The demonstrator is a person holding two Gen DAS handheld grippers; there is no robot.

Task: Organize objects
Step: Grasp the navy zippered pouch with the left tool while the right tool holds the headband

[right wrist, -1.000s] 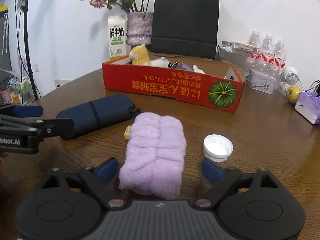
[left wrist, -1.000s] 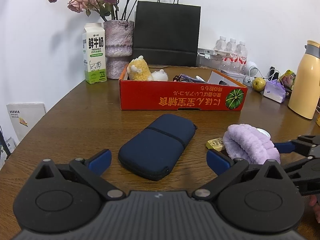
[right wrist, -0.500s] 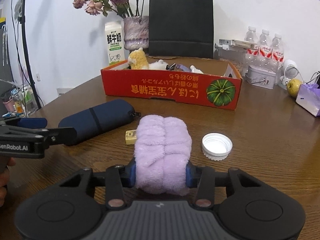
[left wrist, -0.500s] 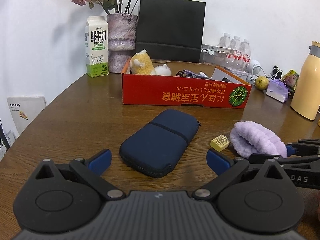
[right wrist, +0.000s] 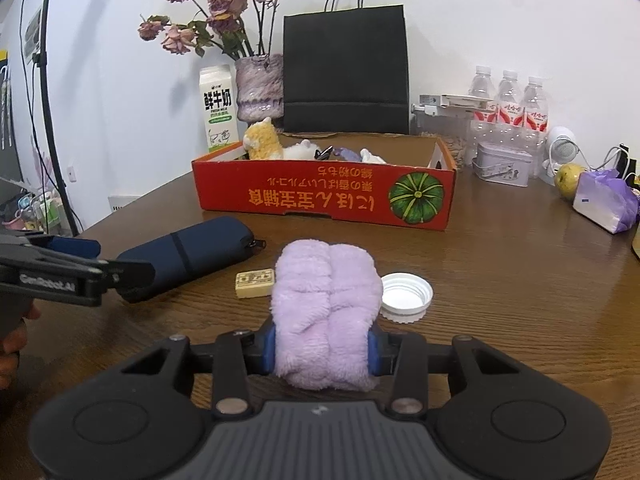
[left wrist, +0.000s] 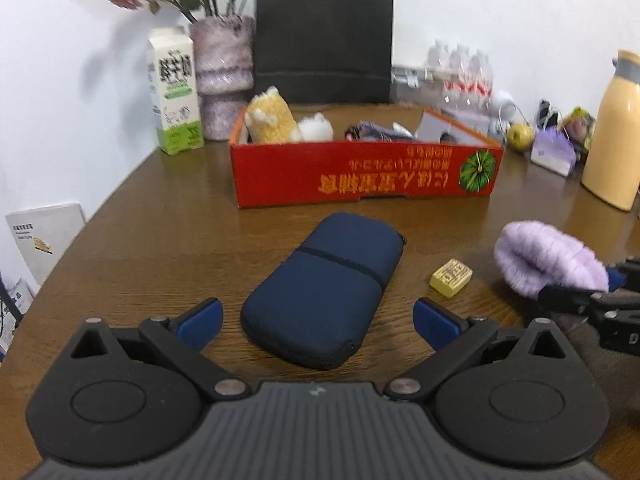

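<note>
The right claw [right wrist: 322, 350] had just been closing and was clamped on the near end of the fluffy lilac cloth roll [right wrist: 326, 304], its blue pads sunk into the pile on both sides. The roll sat low over the wooden surface [right wrist: 520, 280], with the white bottle cap [right wrist: 406, 296] just beside it at 3 o'clock and the small yellow block [right wrist: 255, 283] at 9 o'clock. The red cardboard box [right wrist: 324, 196], already holding plush toys, stood at 12 o'clock. To do this well, the roll probably needed lifting clear of the box's front wall before travelling forward, since soft pile may slip or sag. The left claw [left wrist: 318, 318] stood apart, empty, framing the navy zip pouch [left wrist: 326, 288].
</note>
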